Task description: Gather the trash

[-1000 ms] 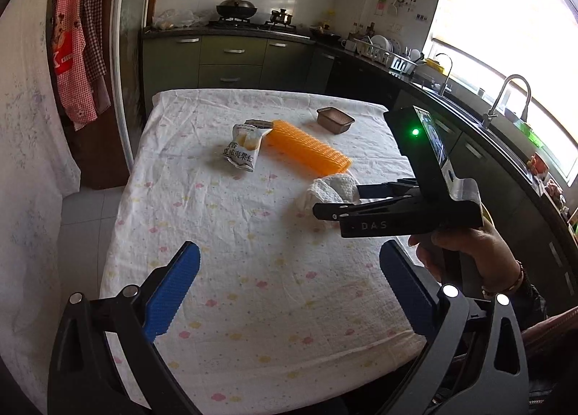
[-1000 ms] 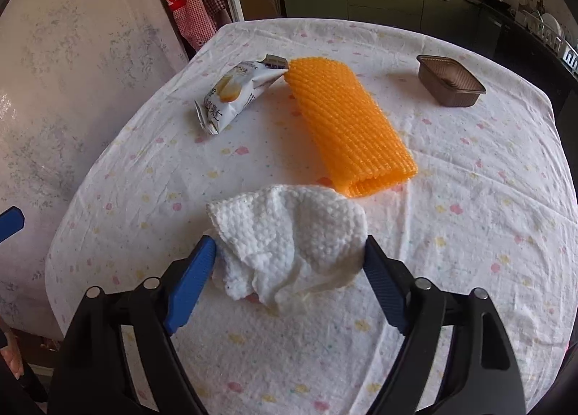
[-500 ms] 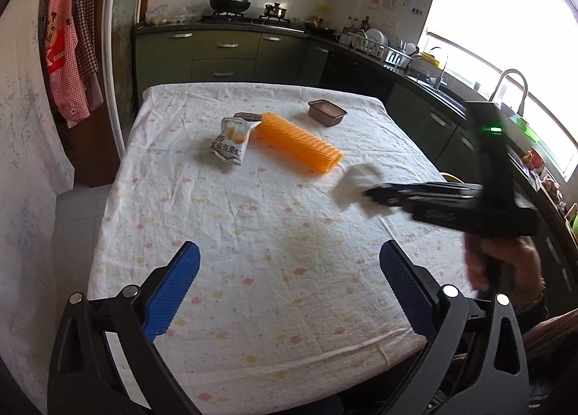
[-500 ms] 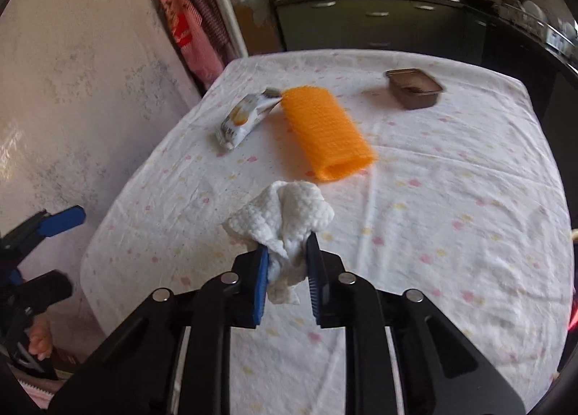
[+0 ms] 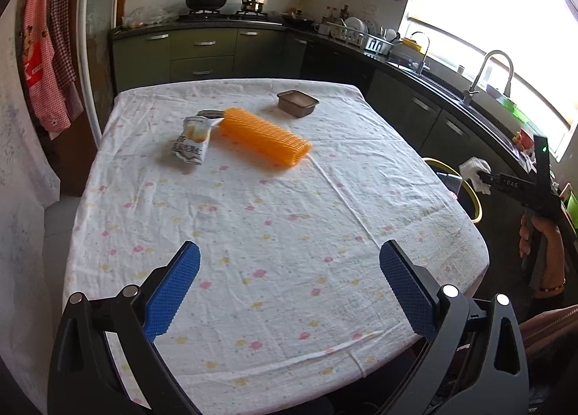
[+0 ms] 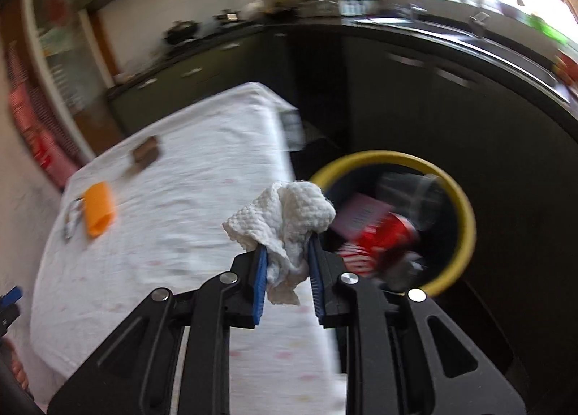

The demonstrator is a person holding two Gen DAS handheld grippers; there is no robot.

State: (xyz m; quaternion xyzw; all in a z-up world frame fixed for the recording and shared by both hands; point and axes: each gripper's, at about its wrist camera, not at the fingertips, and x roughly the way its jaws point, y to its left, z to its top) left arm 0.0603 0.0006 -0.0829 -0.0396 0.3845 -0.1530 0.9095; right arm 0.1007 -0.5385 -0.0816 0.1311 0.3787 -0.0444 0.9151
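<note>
Right gripper (image 6: 287, 263) clenched on crumpled paper towel (image 6: 285, 219), jaws easing apart (barely). Hovering beside yellow-rimmed bin (image 6: 466, 212). Left gripper (image 5: 289, 292) released above bench (image 5: 281, 216).

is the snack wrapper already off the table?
No, the snack wrapper lies on the tablecloth beside the orange corrugated roll.

Crumpled white paper towel (image 6: 285, 223) off tabletop, beside yellow-rimmed bin (image 6: 466, 212). Snack wrapper (image 5: 193, 140), orange mesh roll (image 5: 265, 136), brown tray (image 5: 297, 103) at far tabletop.
</note>
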